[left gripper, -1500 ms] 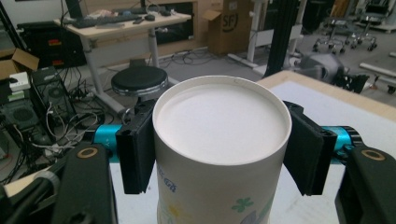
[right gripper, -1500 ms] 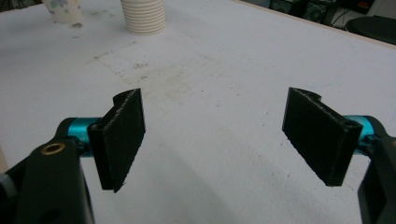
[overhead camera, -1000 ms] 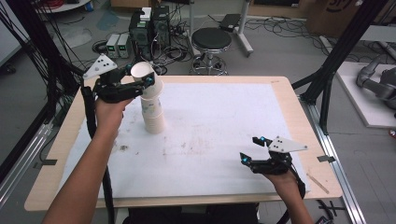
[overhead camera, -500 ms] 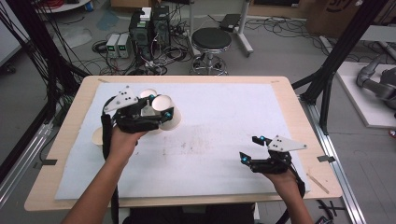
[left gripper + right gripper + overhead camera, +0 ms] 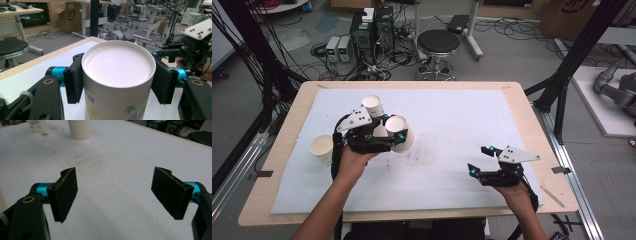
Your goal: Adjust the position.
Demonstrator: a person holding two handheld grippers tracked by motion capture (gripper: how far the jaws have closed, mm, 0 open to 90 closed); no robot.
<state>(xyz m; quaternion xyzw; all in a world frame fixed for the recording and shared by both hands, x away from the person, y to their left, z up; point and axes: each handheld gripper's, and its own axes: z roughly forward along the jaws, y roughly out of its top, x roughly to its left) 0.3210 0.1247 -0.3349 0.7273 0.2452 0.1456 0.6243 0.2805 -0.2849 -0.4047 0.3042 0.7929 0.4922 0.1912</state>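
My left gripper is shut on a printed paper cup, held above the white mat at centre left. In the left gripper view both pads press the sides of that cup, whose round white end faces the camera, and the left gripper hides the lower body. Just behind it stands a stack of paper cups. A single cup stands upright on the mat to the left. My right gripper rests at the front right, open, with nothing between its jaws.
A white mat covers the wooden table. The stack and the single cup show far off in the right gripper view. A black stool and floor equipment stand beyond the far edge.
The left hand has come down and away from the top of the stack with one cup in its jaws, moving to the right. The right hand has not moved.
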